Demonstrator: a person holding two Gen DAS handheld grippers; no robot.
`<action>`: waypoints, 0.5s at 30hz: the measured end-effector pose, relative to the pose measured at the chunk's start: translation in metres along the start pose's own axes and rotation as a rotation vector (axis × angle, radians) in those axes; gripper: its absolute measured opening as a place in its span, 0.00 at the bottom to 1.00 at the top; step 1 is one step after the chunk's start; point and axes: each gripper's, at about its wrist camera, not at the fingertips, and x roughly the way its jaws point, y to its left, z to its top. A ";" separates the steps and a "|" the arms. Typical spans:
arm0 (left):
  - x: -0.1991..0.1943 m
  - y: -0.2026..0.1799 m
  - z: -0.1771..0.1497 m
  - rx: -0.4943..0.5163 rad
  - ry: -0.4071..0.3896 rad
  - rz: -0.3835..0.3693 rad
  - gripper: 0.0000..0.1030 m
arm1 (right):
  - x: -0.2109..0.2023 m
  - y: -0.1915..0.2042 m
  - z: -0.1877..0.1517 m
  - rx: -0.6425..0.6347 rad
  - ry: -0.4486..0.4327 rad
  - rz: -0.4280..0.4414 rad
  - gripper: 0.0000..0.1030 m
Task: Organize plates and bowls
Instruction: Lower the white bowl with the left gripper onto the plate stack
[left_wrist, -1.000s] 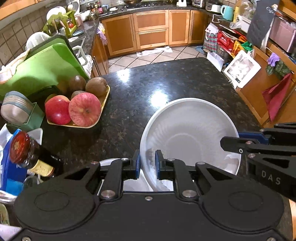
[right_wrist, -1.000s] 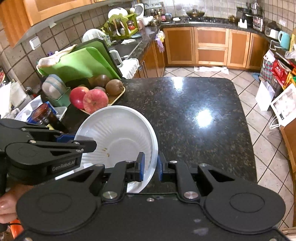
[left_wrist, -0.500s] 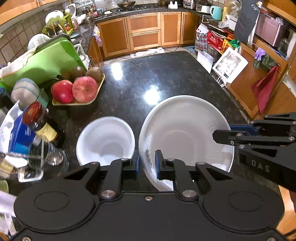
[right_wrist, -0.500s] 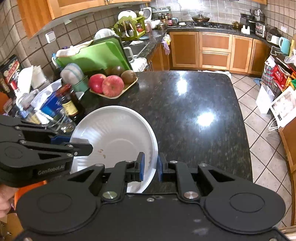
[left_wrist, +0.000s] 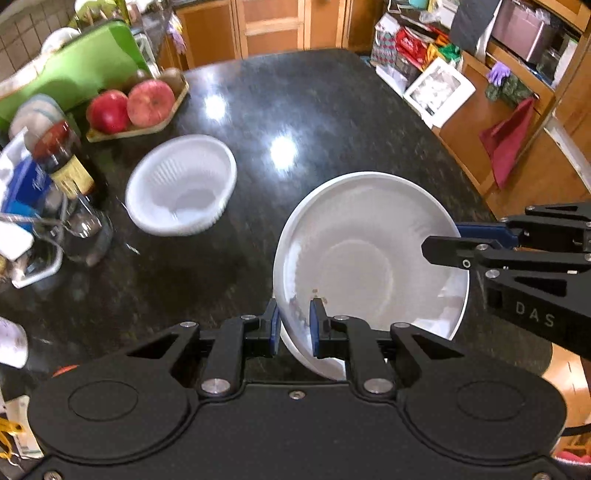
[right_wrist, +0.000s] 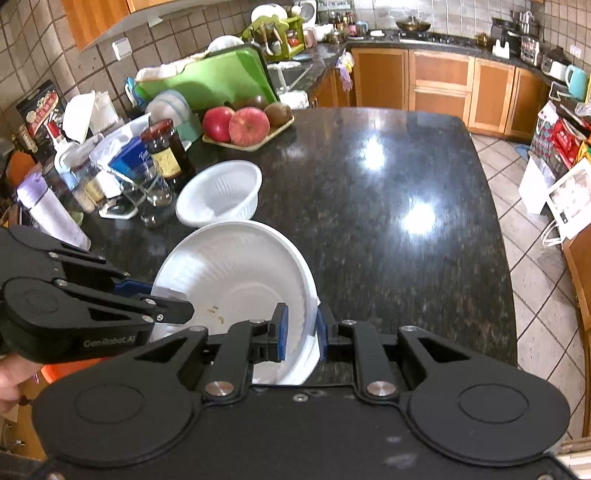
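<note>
A large white deep plate (left_wrist: 369, 258) hangs above the black granite counter (left_wrist: 332, 110), held by both grippers. My left gripper (left_wrist: 293, 325) is shut on its near-left rim. My right gripper (right_wrist: 301, 328) has the plate's right rim (right_wrist: 312, 295) between its blue pads; its jaws are opening slightly, and the pads still touch the rim. Each gripper shows in the other's view: the right gripper (left_wrist: 439, 247) and the left gripper (right_wrist: 177, 302). A small ribbed white bowl (right_wrist: 221, 195) stands alone on the counter, left of and beyond the plate.
A tray of apples and kiwis (right_wrist: 247, 129) sits at the counter's far left. Near the bowl are a dark sauce bottle (right_wrist: 166, 151), glasses in a wire rack (right_wrist: 147, 199) and a pale purple bottle (right_wrist: 48, 210). A green cutting board (right_wrist: 210, 85) leans behind. The counter's right edge (right_wrist: 495, 221) drops to tiled floor.
Both grippers have carried the plate back and to the right, off the small bowl. The bowl, partly hidden under the plate before, now stands uncovered on the counter.
</note>
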 end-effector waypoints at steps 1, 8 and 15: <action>0.003 0.000 -0.001 0.001 0.012 -0.006 0.20 | 0.001 -0.001 -0.002 0.002 0.007 0.002 0.19; 0.015 0.000 -0.009 -0.004 0.031 -0.028 0.21 | 0.013 -0.011 -0.007 0.050 0.052 0.029 0.23; 0.012 -0.003 -0.014 0.005 -0.027 -0.001 0.30 | 0.017 -0.016 -0.005 0.071 0.050 0.032 0.28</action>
